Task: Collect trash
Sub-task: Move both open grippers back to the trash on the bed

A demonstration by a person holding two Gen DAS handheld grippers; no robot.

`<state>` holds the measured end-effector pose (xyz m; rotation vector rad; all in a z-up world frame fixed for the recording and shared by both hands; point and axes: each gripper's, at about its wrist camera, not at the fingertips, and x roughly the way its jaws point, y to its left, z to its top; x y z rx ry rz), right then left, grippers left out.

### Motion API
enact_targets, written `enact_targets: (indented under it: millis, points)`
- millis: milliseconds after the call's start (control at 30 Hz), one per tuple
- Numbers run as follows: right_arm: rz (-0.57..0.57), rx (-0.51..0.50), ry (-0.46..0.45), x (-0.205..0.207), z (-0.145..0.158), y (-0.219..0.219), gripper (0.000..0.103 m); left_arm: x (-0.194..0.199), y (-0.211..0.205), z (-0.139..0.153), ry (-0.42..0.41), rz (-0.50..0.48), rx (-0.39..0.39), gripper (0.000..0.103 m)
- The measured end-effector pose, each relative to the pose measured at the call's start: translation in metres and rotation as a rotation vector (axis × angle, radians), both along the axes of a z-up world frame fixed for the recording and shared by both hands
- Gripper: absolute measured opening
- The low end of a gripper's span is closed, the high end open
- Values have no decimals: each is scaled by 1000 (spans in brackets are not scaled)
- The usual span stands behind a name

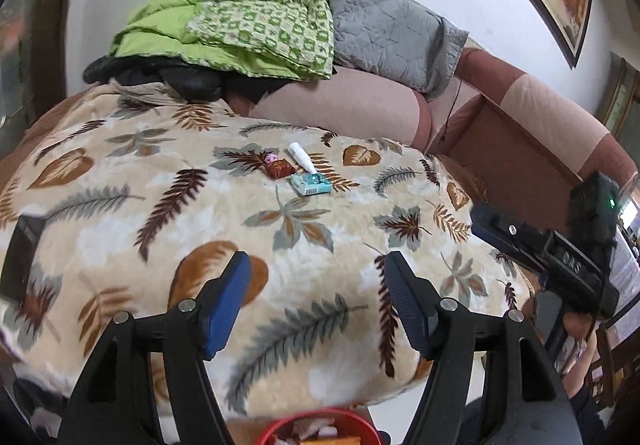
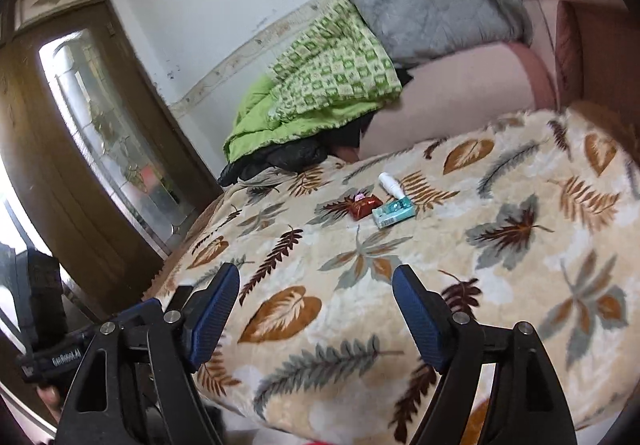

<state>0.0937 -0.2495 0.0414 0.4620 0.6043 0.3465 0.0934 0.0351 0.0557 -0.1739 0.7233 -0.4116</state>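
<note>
Left wrist view: both the left gripper and right gripper gape empty; approach the far teal packet low, straddling it squarely.

Evenly bright, soft daylight from the frosted glass panel of the brown wooden door at nine o'clock, blown out there. Heavy fisheye bending and dark vignetting at rims; motion blur at one o'clock.
</note>
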Motion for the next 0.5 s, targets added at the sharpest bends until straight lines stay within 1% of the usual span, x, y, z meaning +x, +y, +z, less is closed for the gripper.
enact_targets:
  millis: [133,233,367,433,500]
  points:
    - [2,7,26,51,-10,1,83,48,-4,-7,-4,24,16,68]
    - [-8,40,61,86,-23,-1,83,85,-11,-16,-11,46,36,68]
    - [-41,55,97,141,-50,-6,82,137,-21,-33,13,56,45,68]
    - [-50,73,120,164,-65,-10,79,161,-27,-42,35,55,38,68]
    - [-55,95,147,188,-88,-15,76,184,-32,-53,53,51,33,68]
